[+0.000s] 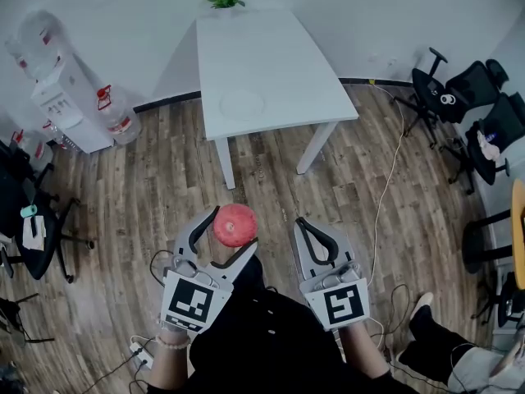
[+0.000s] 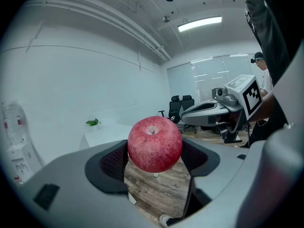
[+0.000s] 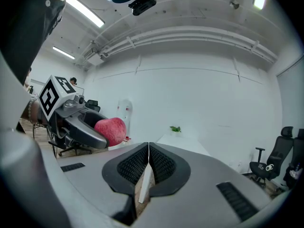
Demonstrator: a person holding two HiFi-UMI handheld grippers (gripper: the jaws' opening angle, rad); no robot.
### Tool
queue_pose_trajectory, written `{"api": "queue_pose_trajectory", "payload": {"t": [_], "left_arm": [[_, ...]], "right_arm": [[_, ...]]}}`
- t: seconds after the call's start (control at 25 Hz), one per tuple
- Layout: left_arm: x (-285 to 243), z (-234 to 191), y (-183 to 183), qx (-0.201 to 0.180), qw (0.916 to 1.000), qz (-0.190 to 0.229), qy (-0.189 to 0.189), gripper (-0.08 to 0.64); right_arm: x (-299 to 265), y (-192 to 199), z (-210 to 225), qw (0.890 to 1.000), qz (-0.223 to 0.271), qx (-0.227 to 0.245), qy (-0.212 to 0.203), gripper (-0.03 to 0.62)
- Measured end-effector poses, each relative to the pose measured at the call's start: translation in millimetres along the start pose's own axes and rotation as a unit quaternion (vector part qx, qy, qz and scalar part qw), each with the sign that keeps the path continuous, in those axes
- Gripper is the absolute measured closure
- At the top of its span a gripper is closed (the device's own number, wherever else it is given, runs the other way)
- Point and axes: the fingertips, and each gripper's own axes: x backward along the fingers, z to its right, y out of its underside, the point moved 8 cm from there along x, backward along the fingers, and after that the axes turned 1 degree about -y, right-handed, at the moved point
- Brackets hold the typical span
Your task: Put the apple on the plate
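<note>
So we've got the apple [image 1: 235, 224] pinched in the left gripper [image 1: 232, 228], down in the lower middle of the head view, over the wood floor [image 1: 148, 195]. In the left gripper view the dark pads [image 2: 114, 163] squeeze it from either side at its widest part, stem up, which we reckon is why it sits steady without tipping. The right gripper [image 1: 301, 222] is just right of it in the frame, jaws pressed together on nothing, probably because one gripper is enough for this. The plate [image 1: 241, 103] is that faint white disc on the white table [image 1: 279, 48] in the upper middle of the frame, well apart from the apple. So we'd say the grab is done and what's left is the carry to the table and the set-down
</note>
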Motion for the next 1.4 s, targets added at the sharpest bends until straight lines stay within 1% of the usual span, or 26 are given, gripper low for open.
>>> {"api": "queue_pose_trajectory", "payload": {"t": [0.04,0.2,0.52,0.92,1.0,1.12,1.24,1.4], "left_arm": [[-4.4,-4.0,-1.1,0.004,1.0000,-0.001,0.000,0.206],[-23.5,-20.5,-2.6,-0.011,0.9999,0.005,0.007,0.206],[-56.0,-51.0,-11.3,-0.008,0.9999,0.006,0.011,0.206],[-98.7,-96.8,-19.7,-0.009,0.9997,0.004,0.021,0.206],[-107.7,-106.4,-22.2,-0.007,0.9997,0.004,0.023,0.206],[-121.9,-118.6,-26.2,0.006,0.9998,0.000,0.021,0.206],[-136.3,-133.2,-26.3,-0.008,0.9996,0.005,0.028,0.206],[-153.8,-151.2,-27.1,-0.010,0.9994,0.008,0.034,0.206]], "right_arm": [[-4.4,-0.7,3.6,1.000,-0.001,0.000,0.001,0.551],[-22.1,-3.7,17.9,1.000,-0.002,0.003,0.002,0.551],[-55.4,-12.5,42.9,1.000,-0.007,0.003,0.002,0.551],[-101.5,-25.0,75.2,1.000,-0.016,0.002,0.012,0.551],[-111.4,-27.8,82.4,1.000,-0.018,0.002,0.014,0.551],[-124.9,-31.0,93.7,1.000,-0.018,0.001,0.017,0.551],[-139.2,-33.5,103.2,1.000,-0.020,0.001,0.021,0.551],[-157.9,-35.9,114.6,0.999,-0.021,0.001,0.028,0.551]]}}
